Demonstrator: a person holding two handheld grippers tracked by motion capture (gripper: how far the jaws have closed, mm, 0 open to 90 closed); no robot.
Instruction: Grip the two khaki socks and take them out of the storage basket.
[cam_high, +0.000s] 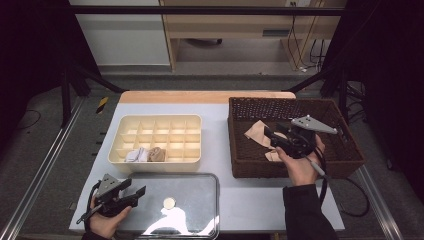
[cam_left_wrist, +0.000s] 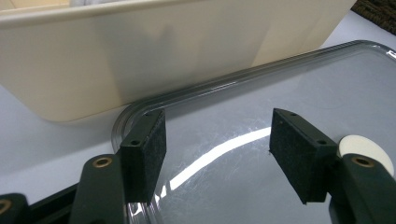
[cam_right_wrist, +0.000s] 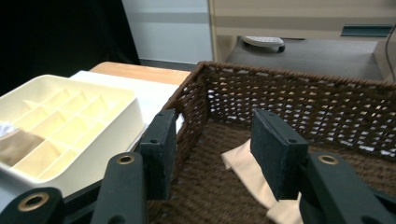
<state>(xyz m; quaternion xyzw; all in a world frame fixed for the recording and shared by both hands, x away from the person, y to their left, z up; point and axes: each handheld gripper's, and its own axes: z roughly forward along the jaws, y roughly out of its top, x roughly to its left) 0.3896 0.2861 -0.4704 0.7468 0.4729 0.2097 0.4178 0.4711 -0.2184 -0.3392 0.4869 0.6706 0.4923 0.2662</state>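
Guessing the step: sorting socks from basket (cam_high: 345, 159) into divided tray (cam_high: 192, 120)
right gripper (cam_right_wrist: 212, 149): jaws wide, empty; drop onto beige sock (cam_right_wrist: 245, 168)
left gripper (cam_left_wrist: 217, 154): jaws wide above clear lid (cam_left_wrist: 280, 93)

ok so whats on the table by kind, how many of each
Divided cream organiser box: 1
Clear lid: 1
Brown wicker basket: 1
Rolled cloth items in the organiser, one white and one tan: 2
Beige cloth in the basket: at least 1; I cannot tell if the visible parts are separate pieces
Total: 6
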